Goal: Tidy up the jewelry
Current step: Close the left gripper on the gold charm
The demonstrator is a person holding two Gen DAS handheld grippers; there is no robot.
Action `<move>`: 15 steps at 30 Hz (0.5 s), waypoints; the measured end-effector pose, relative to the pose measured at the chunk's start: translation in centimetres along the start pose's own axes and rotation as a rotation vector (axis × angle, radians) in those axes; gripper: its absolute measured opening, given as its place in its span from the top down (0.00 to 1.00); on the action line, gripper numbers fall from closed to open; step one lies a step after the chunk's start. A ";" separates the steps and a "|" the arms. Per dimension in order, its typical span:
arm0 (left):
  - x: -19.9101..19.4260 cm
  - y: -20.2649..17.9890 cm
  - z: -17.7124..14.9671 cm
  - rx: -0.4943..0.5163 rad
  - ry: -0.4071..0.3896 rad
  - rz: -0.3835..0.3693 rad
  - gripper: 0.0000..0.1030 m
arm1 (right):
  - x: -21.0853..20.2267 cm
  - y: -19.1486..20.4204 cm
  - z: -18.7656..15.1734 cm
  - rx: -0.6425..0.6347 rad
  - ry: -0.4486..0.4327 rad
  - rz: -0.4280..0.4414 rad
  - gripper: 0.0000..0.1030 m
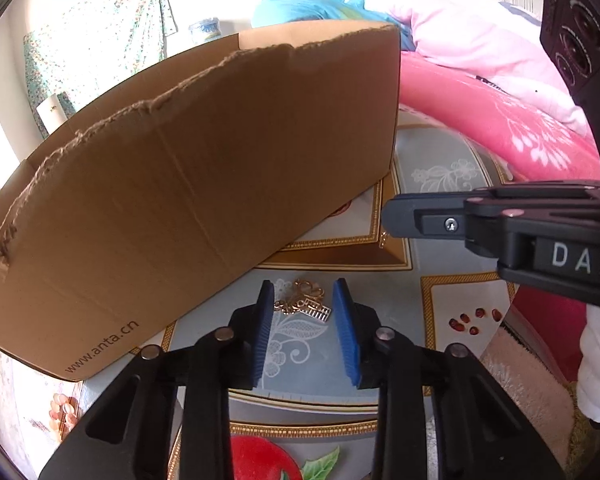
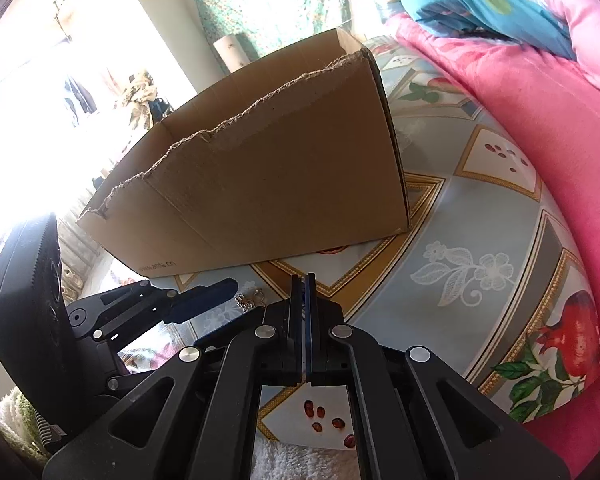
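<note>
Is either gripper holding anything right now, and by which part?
Nothing is held. The gold jewelry lies on the tablecloth between the left gripper's blue pads, which stand clear of it. The right gripper is shut with nothing between its pads.

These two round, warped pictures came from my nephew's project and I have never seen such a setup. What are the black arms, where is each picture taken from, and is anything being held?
No robot here: a person holds a pair of tongs in each hand, each carrying a wide-angle camera looking along its fingers. One picture looks out from the left tongs, whose blue pads stand apart on either side of a small gold jewelry piece lying on the patterned tablecloth. They do not yet pinch it. The other picture is from the right tongs, shut with nothing between them; these also show in the left picture. A torn cardboard box stands behind the jewelry, and pink bedding lies at the side. The red seeds and fruit are printed on the cloth.
</note>
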State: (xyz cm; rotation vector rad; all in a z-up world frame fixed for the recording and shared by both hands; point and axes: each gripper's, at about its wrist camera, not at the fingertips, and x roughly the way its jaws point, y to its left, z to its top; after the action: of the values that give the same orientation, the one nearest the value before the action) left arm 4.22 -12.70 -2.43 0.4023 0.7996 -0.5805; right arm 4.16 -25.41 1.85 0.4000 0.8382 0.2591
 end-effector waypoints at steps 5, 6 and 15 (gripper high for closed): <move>0.2 0.4 0.2 0.011 0.033 -0.033 0.73 | -0.1 -0.3 -0.3 0.011 -0.002 0.005 1.00; 0.1 0.6 0.0 0.007 0.038 -0.045 0.73 | -0.1 -0.4 -0.4 0.013 -0.002 0.005 1.00; -0.4 2.0 -0.4 -0.029 0.050 -0.077 0.76 | 0.6 -0.4 -0.6 0.024 0.010 0.010 1.00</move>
State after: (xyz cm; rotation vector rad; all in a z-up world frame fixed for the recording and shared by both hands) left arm 5.06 -10.86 -2.14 0.3615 0.8733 -0.6315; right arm 4.14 -25.38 0.97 0.4260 0.8496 0.2608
